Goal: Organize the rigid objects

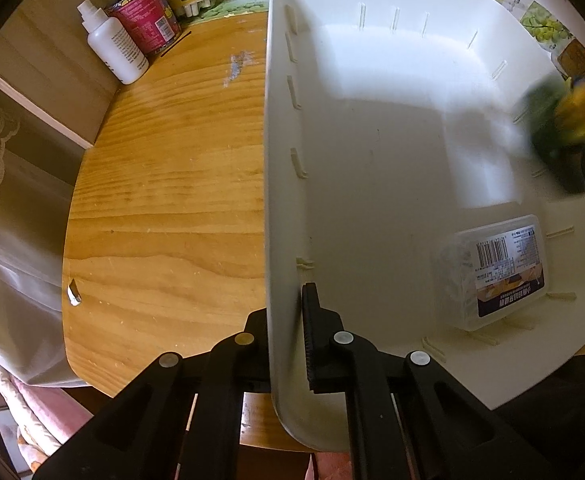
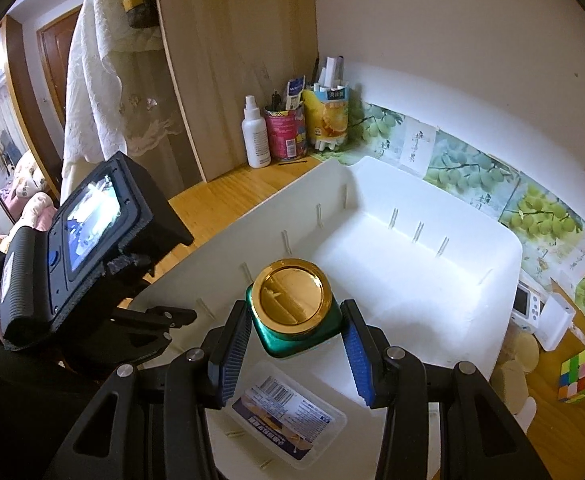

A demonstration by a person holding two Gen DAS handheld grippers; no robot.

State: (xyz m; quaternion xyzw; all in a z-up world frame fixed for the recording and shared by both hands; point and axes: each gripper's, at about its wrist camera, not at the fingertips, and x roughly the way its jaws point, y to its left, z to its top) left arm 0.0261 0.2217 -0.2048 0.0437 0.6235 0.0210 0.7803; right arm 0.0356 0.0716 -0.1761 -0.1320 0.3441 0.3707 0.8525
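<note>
While your left gripper (image 1: 286,332) pinches the white plastic bin's (image 1: 392,128) side wall, your right gripper (image 2: 296,354), jaws parted, has the green gold-lidded jar (image 2: 292,312) between them over the bin, grip unclear.

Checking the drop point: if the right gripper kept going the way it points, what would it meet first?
Probably the white bin's floor. The right gripper points down into it with the green jar between its fingers; depth is unclear.

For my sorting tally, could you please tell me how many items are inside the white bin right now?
2: the clear plastic box lies flat at the near end, and the green jar stands beside it, between the right gripper fingers. Nothing else shows.
</note>
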